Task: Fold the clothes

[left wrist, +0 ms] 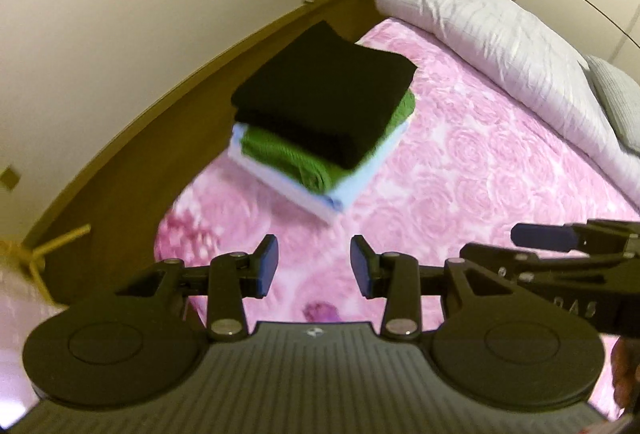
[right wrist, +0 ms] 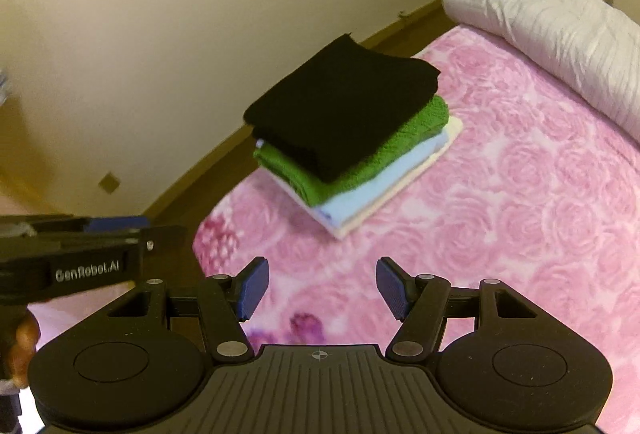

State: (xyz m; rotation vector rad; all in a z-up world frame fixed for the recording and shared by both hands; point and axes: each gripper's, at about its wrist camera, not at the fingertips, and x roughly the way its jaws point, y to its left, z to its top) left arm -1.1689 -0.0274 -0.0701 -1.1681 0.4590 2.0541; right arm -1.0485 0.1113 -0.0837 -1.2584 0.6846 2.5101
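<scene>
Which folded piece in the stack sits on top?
The black one, lying above the green knit, the light blue piece and the cream bottom layer.

A stack of folded clothes (right wrist: 344,138) lies on the pink bedspread (right wrist: 500,214), beyond the gaping, empty right hand-held gripper (right wrist: 320,288).

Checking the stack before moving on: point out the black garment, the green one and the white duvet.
black garment (right wrist: 340,106), right wrist view, top face.
green garment (right wrist: 404,138), right wrist view, exposed edge.
white duvet (left wrist: 500,46), left wrist view, rolled middle.

Dim warm light, blur, fisheye warp
</scene>
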